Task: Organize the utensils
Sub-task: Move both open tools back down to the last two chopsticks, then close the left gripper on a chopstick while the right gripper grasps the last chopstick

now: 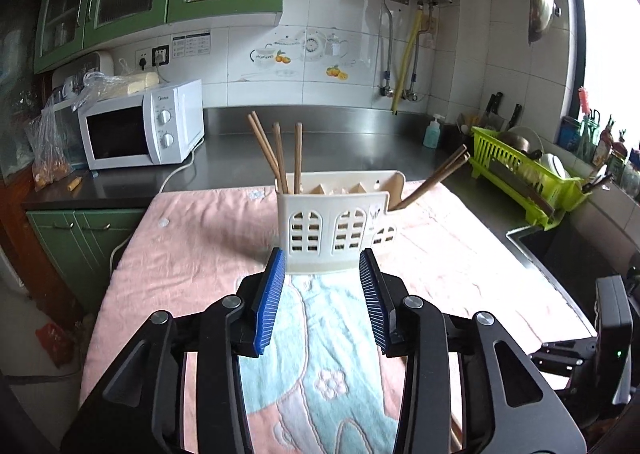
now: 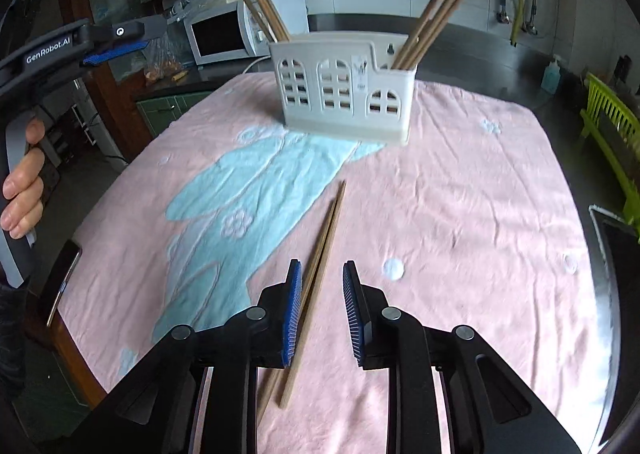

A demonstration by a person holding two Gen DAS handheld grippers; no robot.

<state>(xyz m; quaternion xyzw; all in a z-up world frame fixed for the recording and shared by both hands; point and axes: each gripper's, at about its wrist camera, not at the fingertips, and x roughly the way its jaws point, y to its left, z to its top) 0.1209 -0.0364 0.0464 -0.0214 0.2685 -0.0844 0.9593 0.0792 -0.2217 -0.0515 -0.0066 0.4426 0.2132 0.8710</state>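
A cream plastic utensil holder [image 1: 334, 221] [image 2: 344, 93] stands on a pink and teal towel [image 1: 200, 262] [image 2: 460, 205]. Wooden chopsticks stand in its left end [image 1: 280, 153] [image 2: 262, 11] and lean out of its right end [image 1: 436, 177] [image 2: 430, 25]. A loose pair of chopsticks [image 2: 320, 258] lies on the towel. My right gripper [image 2: 319, 274] is open, low over that pair, its fingers on either side of it. My left gripper [image 1: 323, 262] is open and empty, just in front of the holder; it also shows at the left of the right wrist view [image 2: 116, 49].
A white microwave [image 1: 140, 125] sits on the steel counter [image 1: 340, 141] at the back left. A green dish rack [image 1: 524, 173] and a soap bottle [image 1: 432, 131] stand at the right, next to a sink [image 1: 568, 250]. A phone [image 2: 60, 282] lies at the towel's left edge.
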